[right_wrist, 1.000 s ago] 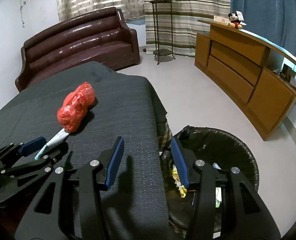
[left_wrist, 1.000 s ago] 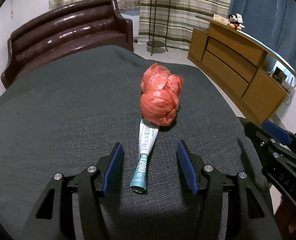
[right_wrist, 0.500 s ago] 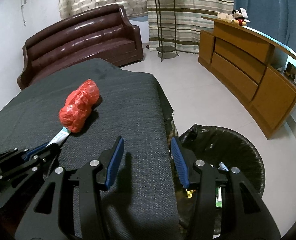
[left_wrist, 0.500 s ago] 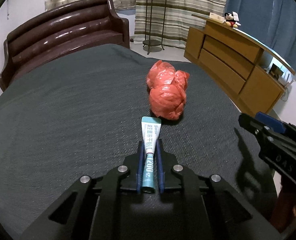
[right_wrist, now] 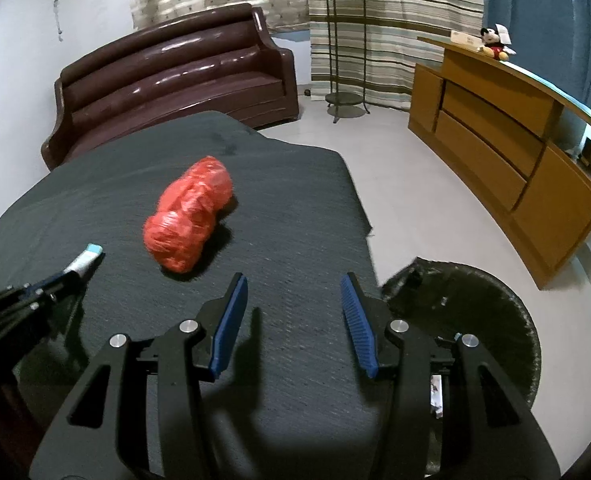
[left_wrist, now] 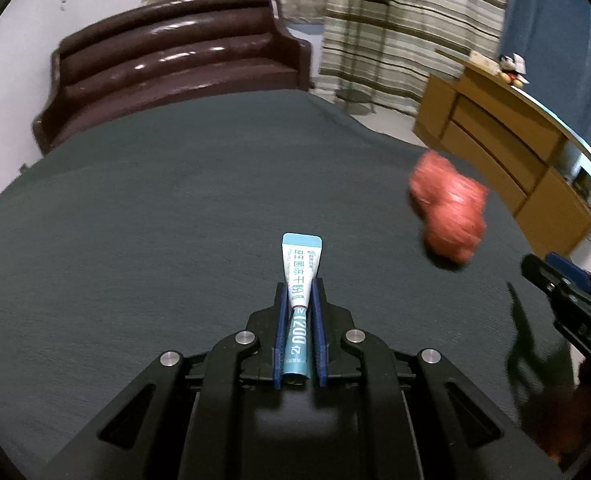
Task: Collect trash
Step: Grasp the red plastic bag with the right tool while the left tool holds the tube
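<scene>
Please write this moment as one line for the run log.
left tool: shut on teal tube | right tool: open, nothing held | red bag: on dark cloth | trash bin: on floor at right

I've got a table under a dark grey cloth in front of me, and a crumpled red plastic bag lies directly on it. Down on the pale floor, just beside the table's right edge, stands a black-lined trash bin.
</scene>
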`<state>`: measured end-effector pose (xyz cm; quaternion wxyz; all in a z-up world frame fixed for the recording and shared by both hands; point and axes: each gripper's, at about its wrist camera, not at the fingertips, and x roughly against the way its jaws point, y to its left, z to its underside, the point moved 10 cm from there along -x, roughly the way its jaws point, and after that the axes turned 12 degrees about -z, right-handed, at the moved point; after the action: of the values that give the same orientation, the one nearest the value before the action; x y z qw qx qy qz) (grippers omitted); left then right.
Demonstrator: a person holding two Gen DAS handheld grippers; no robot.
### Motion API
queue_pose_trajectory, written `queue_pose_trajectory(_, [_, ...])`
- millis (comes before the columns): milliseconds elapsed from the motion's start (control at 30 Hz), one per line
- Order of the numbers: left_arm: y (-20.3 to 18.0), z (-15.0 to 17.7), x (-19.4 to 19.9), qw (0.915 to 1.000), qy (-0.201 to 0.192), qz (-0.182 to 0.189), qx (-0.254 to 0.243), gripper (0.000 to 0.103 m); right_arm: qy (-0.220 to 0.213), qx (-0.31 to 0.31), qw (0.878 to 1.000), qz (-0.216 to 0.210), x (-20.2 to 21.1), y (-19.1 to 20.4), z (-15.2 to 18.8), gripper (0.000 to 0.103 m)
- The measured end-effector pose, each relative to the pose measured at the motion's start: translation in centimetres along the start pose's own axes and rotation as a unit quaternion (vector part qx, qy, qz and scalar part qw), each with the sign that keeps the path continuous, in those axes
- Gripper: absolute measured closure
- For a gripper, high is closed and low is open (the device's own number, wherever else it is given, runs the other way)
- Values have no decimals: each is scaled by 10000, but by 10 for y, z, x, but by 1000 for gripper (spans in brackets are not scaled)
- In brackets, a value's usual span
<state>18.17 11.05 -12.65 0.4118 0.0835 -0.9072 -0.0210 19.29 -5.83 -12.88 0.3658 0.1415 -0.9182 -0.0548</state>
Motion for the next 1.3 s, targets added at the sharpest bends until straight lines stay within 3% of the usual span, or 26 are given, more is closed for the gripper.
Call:
queue_pose_trajectory(133, [27, -7, -6, 9994, -4, -253, 220, 90, -17, 53, 9999, -98, -6, 15, -7, 54])
queue_pose_trajectory(200, [37, -9, -8, 9989, -4, -349, 303, 90, -77, 80, 9998, -134, -7, 22, -13, 45])
queue_pose_trajectory(467, [75, -11, -12, 9962, -14, -706, 511, 90, -179, 193, 9994, -206, -15, 46, -35, 45])
queue_pose_trajectory(700, [102, -10, -15, 9933, 29, -936, 684, 90, -17, 134, 9996, -264, -35, 56, -43, 38])
queue_pose_trajectory(1067, [121, -4, -20, 9913, 60, -1070, 766, 90, 298, 144, 9994, 36, -66, 60, -39, 38])
queue_pose_trajectory(1300, [124, -7, -24, 9914, 86, -1023, 811, 90, 477, 179, 9987, 35, -72, 61, -32, 60])
